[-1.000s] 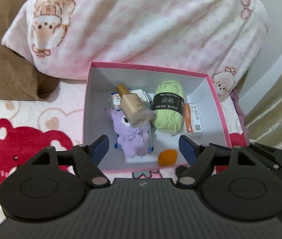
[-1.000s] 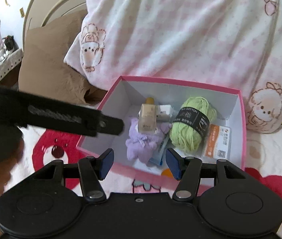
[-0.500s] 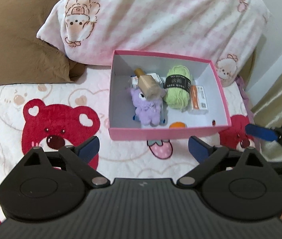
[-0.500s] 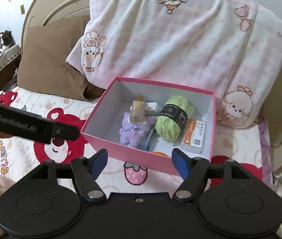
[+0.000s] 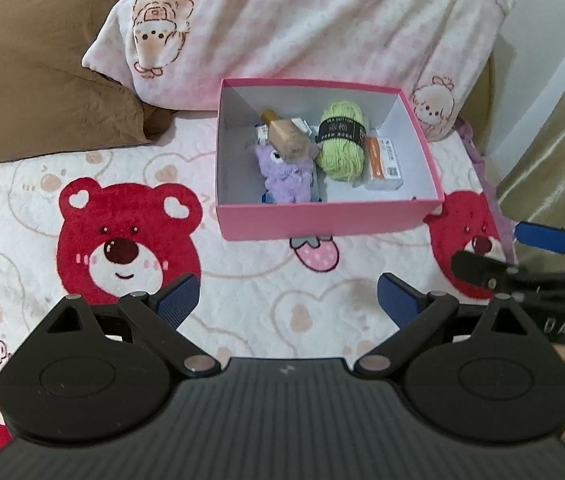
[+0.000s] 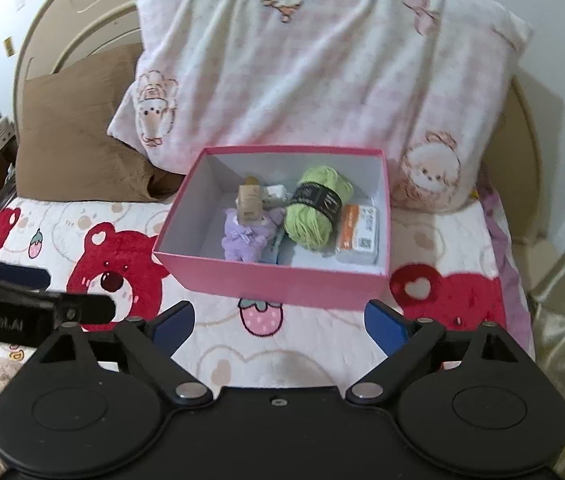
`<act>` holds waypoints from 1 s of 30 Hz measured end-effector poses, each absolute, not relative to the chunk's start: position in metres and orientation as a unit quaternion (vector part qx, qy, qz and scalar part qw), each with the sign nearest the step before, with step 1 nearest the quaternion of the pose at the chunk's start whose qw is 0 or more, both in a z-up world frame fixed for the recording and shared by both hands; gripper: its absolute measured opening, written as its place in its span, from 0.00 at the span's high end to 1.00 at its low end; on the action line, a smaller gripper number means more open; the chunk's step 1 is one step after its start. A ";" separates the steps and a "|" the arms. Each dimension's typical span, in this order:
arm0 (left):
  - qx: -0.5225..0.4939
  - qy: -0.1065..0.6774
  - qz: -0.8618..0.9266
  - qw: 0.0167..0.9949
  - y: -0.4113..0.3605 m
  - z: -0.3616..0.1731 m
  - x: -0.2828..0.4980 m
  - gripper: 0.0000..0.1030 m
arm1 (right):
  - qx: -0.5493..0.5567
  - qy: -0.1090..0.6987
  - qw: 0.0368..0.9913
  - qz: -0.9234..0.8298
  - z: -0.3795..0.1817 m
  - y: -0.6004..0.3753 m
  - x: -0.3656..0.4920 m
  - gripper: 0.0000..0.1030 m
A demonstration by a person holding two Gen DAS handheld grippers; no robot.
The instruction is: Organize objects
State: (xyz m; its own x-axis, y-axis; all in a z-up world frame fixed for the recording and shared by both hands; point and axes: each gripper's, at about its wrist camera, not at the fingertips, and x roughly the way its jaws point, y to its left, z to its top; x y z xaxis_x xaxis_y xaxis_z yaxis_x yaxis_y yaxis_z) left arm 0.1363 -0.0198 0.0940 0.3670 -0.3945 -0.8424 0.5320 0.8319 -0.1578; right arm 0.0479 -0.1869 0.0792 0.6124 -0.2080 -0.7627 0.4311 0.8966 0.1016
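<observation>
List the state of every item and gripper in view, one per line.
Box: open, lidless, on the bed.
Yarn: in box, banded.
Plush: in box, lying.
Bottle: lying on plush.
Left gripper: open, empty.
Right gripper: open, empty.

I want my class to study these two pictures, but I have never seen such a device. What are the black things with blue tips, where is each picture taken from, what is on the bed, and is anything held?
No robot here: a person holds a two-finger gripper in each hand. Each carries a wide-angle camera looking forward along its fingers, so each picture shows its own gripper at the bottom edge.

One picture comes from the left gripper, the other from the right gripper. Each also catches the other at its side.

On the bear-print bedspread stands an open pink box, before a pink pillow and a brown one. The box holds green yarn, a purple plush toy with a tan bottle lying on it, and an orange-and-white packet.

Nothing is held. Both grippers have just been opening, nothing between the blue pads.
</observation>
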 end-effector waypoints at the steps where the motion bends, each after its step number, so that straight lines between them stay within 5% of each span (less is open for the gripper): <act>1: 0.073 0.487 -0.281 0.824 -0.019 0.094 0.134 0.06 | 0.142 0.404 0.885 -0.183 0.078 -0.187 0.046 0.09; 30: 0.092 0.487 -0.248 0.833 -0.013 0.073 0.108 0.06 | 0.121 0.438 0.864 -0.216 0.054 -0.173 0.028 0.09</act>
State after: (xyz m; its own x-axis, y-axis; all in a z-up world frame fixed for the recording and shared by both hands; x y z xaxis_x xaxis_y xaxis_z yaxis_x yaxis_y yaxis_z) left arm 0.1075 -0.0135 0.0727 0.4037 -0.3227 -0.8561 0.5025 0.8602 -0.0873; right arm 0.0280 -0.1734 0.0538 0.5233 -0.2673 -0.8092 0.4796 0.8773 0.0203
